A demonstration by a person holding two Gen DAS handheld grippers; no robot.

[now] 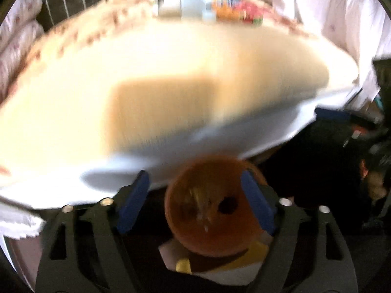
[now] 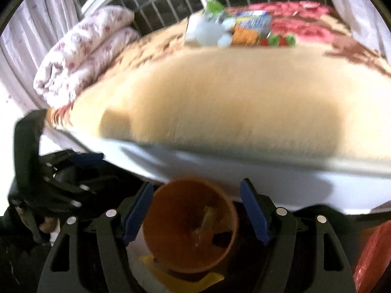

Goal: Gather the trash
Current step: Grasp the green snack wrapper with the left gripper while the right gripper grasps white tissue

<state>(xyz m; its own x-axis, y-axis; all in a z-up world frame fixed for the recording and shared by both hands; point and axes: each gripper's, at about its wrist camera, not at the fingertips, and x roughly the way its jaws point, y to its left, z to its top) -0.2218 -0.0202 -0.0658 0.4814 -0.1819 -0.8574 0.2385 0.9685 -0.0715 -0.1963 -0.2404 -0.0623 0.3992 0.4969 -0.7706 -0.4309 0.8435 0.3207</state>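
Both views blurred. Our left claw and right claw gape wide, empty, above the round orange plastic bin beside the bed. Scraps sit inside the bin. Next trash likely the packets on the bed; approach slowly.

Both views blurred. Bed fills most of each view; landmark for what follows. Cover is cream plush with a red-brown flower pattern toward its far edges; a white sheet hangs down the near side. Rolled floral quilt lies at the bed's far left corner. Window with white bars stands behind the bed, dark outside. Pale curtains hang left and right of it. Floor below the bed's near side is in deep shadow.
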